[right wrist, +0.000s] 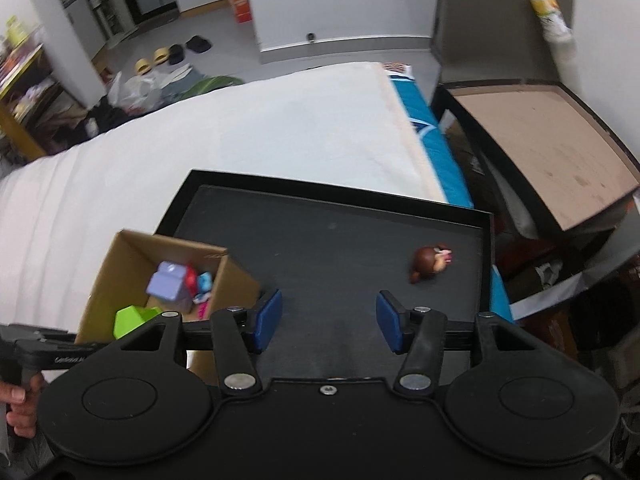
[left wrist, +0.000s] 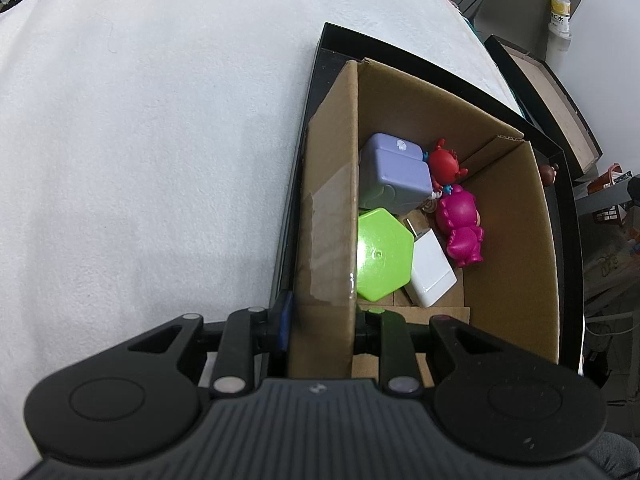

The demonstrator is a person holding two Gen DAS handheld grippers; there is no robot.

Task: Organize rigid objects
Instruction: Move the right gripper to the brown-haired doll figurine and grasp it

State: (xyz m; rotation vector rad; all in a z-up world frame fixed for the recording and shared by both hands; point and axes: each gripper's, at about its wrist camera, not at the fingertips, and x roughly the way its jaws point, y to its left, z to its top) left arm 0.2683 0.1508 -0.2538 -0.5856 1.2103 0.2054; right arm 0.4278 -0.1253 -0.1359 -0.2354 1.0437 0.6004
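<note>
My right hand-held gripper [right wrist: 329, 321] hangs open and empty over the black tray [right wrist: 486, 256]. Far right lies a small brown plastic figurine [right wrist: 430, 262]: light, hard, probably slippery; grip its round head. My left hand-held gripper [left wrist: 322, 328] clamps the brown cardboard box wall [left wrist: 330, 240].

Brown cardboard box [left wrist: 508, 240], black tray [right wrist: 320, 248], lilac case [left wrist: 396, 172], green hexagon [left wrist: 380, 256], magenta figurine [left wrist: 460, 224], white charger [left wrist: 430, 276].
</note>
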